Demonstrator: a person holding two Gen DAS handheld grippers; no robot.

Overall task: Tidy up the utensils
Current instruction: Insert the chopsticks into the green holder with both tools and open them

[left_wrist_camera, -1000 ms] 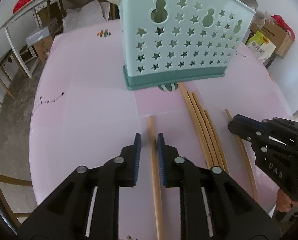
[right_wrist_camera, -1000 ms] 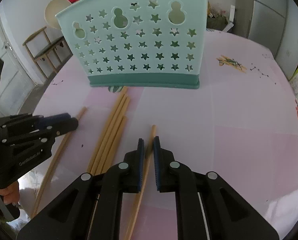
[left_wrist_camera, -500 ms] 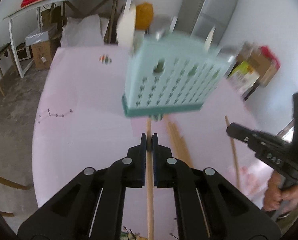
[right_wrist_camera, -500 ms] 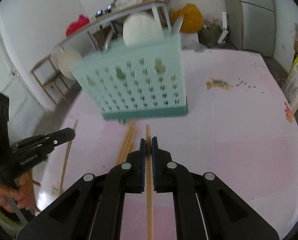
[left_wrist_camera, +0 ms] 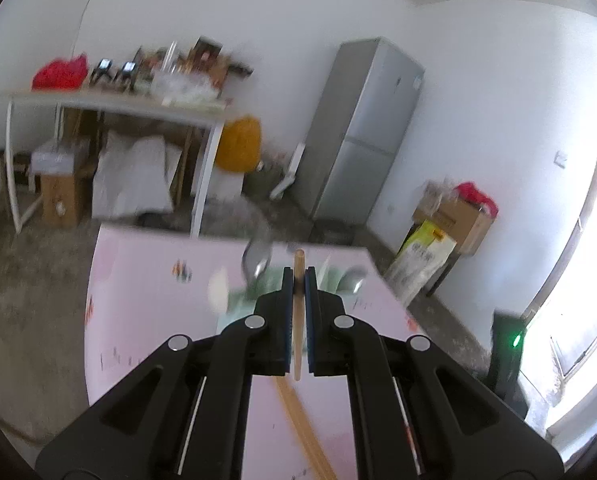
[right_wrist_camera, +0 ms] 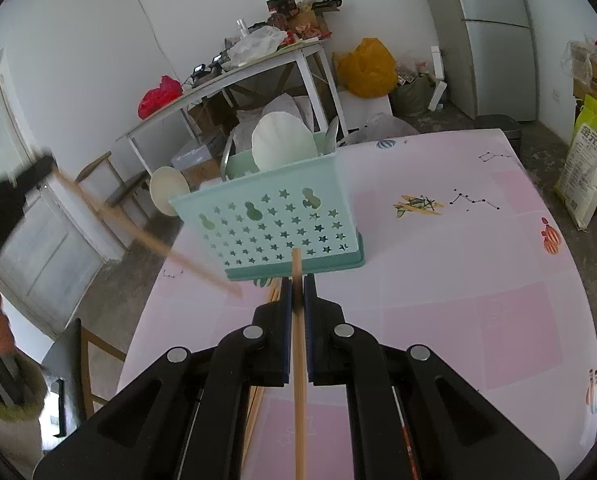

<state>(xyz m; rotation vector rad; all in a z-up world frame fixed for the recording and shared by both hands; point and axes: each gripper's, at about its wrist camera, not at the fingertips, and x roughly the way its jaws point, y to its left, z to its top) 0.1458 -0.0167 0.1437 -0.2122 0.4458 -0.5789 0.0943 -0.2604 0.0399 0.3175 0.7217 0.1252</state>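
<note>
The pale green plastic utensil basket (right_wrist_camera: 276,220), pierced with star and gourd holes, stands upright on the pink patterned desk (right_wrist_camera: 478,272) just ahead of the right gripper (right_wrist_camera: 297,288); it holds a white round plate (right_wrist_camera: 284,144) and metal utensils whose kind cannot be told. The right gripper is clenched on 1 light wooden chopstick (right_wrist_camera: 299,360), which runs along its fingers with the tip pointing at the basket's base. Several more wooden chopsticks (right_wrist_camera: 258,396) lie flat on the desk just left of and under this gripper. In the left wrist view, blurred, the left gripper (left_wrist_camera: 297,280) is clenched on another wooden chopstick (left_wrist_camera: 298,320), its tip poking past the fingertips, with the basket below and ahead, mostly hidden. Loose chopsticks lie on the desk beneath it.
</note>
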